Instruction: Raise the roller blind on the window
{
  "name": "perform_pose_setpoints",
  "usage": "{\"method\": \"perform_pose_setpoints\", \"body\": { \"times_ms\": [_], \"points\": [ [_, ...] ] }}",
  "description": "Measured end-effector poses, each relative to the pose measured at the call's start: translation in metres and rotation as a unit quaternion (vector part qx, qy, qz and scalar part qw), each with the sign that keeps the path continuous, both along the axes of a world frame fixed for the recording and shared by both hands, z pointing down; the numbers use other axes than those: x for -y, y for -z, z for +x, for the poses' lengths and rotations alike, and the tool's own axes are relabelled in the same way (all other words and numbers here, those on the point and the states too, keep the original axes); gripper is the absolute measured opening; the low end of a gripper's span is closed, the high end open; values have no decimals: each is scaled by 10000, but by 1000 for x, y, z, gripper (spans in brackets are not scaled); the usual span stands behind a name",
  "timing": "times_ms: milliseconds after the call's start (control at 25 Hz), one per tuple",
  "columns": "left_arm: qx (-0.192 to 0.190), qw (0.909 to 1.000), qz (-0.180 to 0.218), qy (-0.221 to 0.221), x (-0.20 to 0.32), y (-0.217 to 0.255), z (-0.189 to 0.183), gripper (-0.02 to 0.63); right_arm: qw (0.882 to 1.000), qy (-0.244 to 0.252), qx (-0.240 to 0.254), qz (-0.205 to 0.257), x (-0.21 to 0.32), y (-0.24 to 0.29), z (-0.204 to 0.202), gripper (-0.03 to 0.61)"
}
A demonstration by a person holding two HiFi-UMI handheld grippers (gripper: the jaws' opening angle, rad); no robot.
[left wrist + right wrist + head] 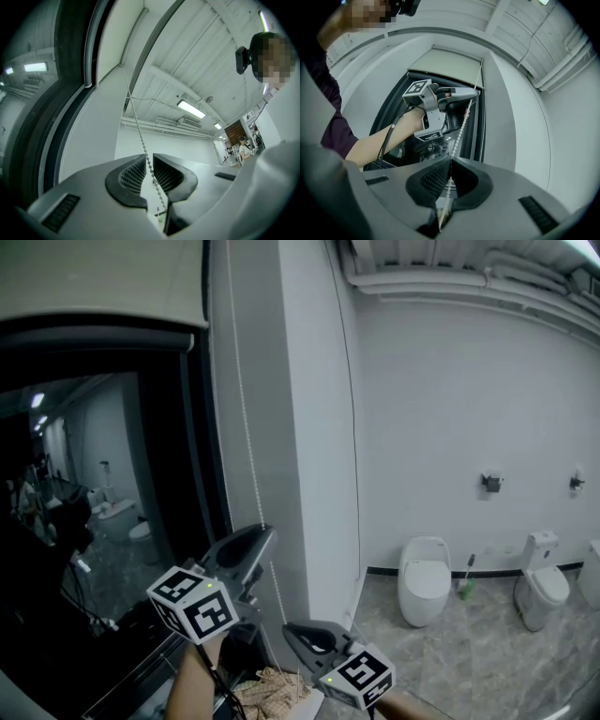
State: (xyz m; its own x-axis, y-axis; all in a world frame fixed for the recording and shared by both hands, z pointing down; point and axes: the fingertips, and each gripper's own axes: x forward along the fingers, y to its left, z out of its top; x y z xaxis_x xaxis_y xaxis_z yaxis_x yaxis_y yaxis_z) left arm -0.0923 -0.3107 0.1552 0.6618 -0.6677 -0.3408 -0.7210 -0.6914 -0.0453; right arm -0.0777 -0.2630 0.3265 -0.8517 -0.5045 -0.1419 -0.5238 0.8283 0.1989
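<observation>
Bright, even indoor light, mostly off the ceiling strip, so the wall barely shows shadows. The window is dark and mirrors the room. Both gripper views are heavy fisheye with black corners, blurry up close.

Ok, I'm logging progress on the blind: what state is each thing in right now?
Blind: rolled up high, glass below it uncovered.
Chain: hanging straight beside the window.
Left gripper: jaws slightly apart, chain running between them.
Right gripper: shut on the chain.
</observation>
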Motion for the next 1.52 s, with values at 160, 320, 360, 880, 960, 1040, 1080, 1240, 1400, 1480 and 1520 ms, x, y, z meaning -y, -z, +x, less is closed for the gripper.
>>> {"method": "perform_pose_setpoints", "body": {
  "times_ms": [160,320,360,880,960,1040,1080,1240,1400,1480,1520],
  "points": [
    [83,9999,-109,4,5,-19,1,24,9999,2,-129,-108,0,-15,5,15],
    [47,9998,-168,39,2,-36,-2,18,9992,-29,-123,-383,3,-30,15,15],
    [27,9998,-167,67,0,-37,-4,18,9990,-21,-76,-451,4,-30,17,15],
    [259,9924,164,1191,-17,-60,-46,20,9943,-290,1017,-165,3,26,44,16],
    [280,9911,135,1295,-17,-66,-51,20,9929,-333,1137,-66,2,35,49,15],
    [236,9908,32,1331,-16,-72,-54,20,9924,-365,1178,43,0,41,52,15],
    [218,9905,-8,1361,-16,-74,-55,20,9923,-352,1181,78,-1,45,52,15],
    [310,9893,-60,1425,-17,-74,-50,20,9921,-240,1205,245,-4,67,49,15],
    [503,9882,-127,1443,-19,-85,-48,18,9926,-138,1176,279,-7,75,37,15],
    [407,9911,-284,1232,-18,-91,-49,9,9934,-95,1120,248,-7,73,30,15],
    [353,9922,-347,1146,-18,-92,-49,9,9936,-83,1096,241,-7,72,28,9]
  ]
}}
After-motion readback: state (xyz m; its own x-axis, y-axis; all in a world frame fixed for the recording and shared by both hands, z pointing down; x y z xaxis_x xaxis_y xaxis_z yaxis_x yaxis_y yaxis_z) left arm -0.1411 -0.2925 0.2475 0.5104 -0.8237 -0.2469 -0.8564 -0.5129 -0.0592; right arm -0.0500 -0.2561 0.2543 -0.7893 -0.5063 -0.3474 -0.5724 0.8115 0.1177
